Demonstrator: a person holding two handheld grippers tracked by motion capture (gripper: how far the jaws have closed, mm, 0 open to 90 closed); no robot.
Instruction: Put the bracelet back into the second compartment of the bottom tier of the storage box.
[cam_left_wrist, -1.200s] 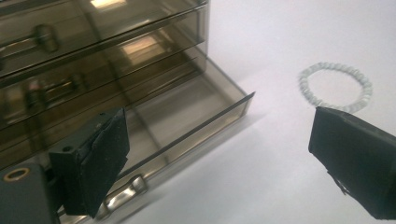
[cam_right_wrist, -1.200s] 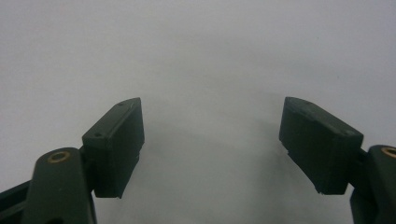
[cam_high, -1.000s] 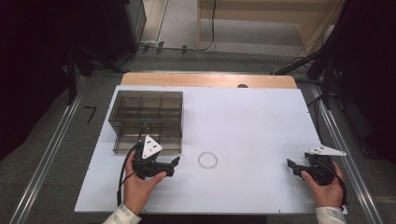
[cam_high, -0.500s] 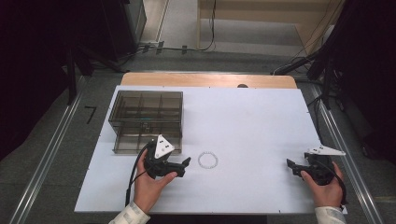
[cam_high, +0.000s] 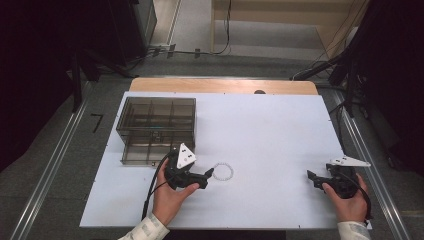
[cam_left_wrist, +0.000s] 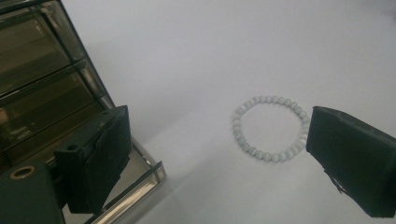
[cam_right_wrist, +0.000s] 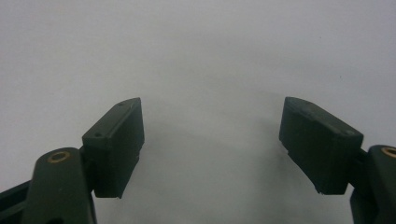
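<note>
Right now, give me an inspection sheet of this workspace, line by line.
Surface: white tabletop, flat and bare across most of its area; a wooden strip shows at its far edge.
Job's things: white bead bracelet lying flat in a closed ring, apart from the clear smoky compartment box at the far left.
Clutter: nothing seen.
Grippers: left tool open, jaws either side of the bracelet, not touching it; right tool open over bare table at the right edge.
Cables: black cable trails from the left tool toward the person; more cables on the floor beyond the table.
Surroundings: grey floor, metal rails along both sides, dark equipment behind.
</note>
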